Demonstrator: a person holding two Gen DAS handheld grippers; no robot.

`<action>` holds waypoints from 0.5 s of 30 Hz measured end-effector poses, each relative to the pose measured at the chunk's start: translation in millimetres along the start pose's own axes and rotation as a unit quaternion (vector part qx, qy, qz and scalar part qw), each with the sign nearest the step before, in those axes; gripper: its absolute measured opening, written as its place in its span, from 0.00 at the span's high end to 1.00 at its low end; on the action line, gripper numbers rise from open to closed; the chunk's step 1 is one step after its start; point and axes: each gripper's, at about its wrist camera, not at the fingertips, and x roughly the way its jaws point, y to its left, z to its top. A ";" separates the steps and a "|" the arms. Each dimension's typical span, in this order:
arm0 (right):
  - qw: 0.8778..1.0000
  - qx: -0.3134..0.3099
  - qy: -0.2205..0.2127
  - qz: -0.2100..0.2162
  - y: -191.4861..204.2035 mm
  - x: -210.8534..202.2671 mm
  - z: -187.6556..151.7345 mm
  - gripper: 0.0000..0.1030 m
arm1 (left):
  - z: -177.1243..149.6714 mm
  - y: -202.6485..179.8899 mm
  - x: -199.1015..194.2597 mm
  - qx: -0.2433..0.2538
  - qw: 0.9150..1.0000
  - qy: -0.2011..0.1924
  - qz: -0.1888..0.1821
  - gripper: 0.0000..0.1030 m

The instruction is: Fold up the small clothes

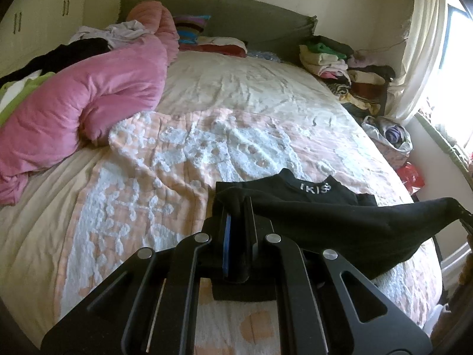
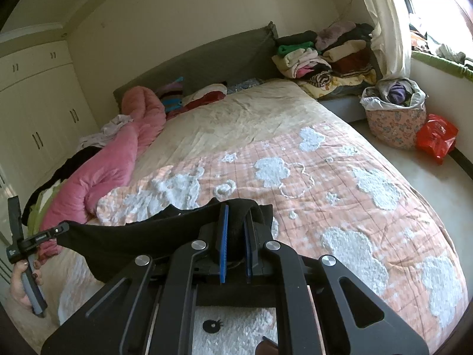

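Small black knit garment with white lettering at its collar (image 1: 313, 207) hangs stretched between the 2 grippers over the near end of the bed, its collar part lying on the peach-and-white tufted blanket (image 1: 165, 159). Left gripper (image 1: 239, 207) pinches its left edge; right gripper (image 2: 238, 216) clamps a bunched fold. Pink duvet (image 1: 88, 88) far left.

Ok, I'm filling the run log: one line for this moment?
step: fold in progress | left gripper: shut on black garment | right gripper: shut on black garment | garment: stretched between them above blanket
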 end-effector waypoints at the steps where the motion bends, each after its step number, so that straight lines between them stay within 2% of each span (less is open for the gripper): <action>1: 1.000 0.000 0.001 -0.001 -1.6 3.4 1.0 0.92 | 1.5 -0.4 3.1 -0.002 1.000 0.001 0.001 0.98; 15: 0.999 0.009 0.040 -0.019 -20.8 78.7 4.3 0.92 | 10.5 -0.8 61.6 0.006 0.999 0.021 0.041 0.98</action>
